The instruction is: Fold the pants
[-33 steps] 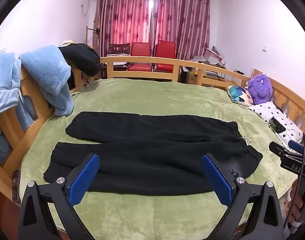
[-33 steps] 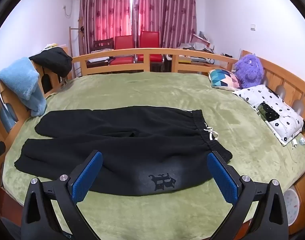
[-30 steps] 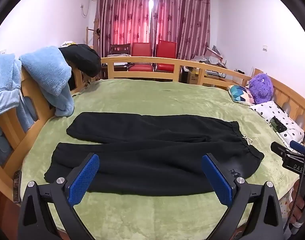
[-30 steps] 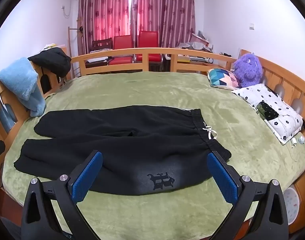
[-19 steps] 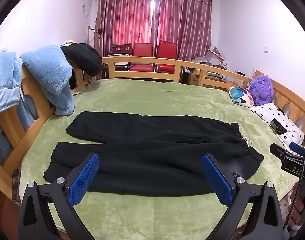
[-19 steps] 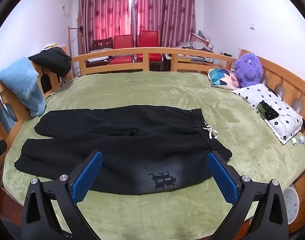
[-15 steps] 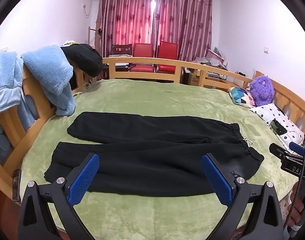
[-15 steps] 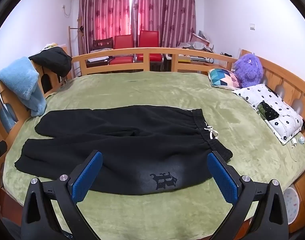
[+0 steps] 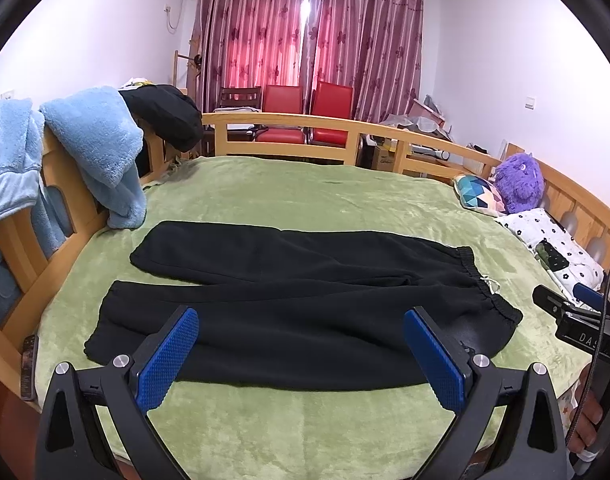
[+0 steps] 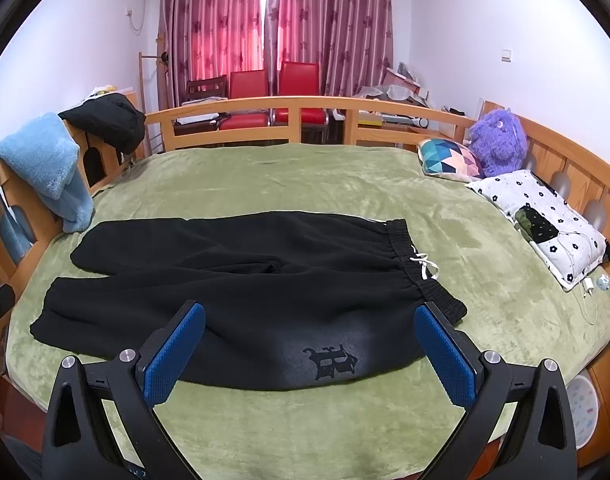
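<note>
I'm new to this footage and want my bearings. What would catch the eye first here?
The black pants lie spread flat across the near half of the green bed cover, waistband to the right, legs to the left. Both the left gripper and the right gripper hang open above the near edge, touching nothing. Behind, red curtains glow at the window, and a purple plush toy sits at the right rail.

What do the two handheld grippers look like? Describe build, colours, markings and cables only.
Both the left gripper and the right gripper have black angular frames with triangular cut-outs, silver round screw heads and two fingers faced with blue textured pads. In the left wrist view, the right gripper's black body shows white lettering "DAS" and a thin dark cable.
</note>
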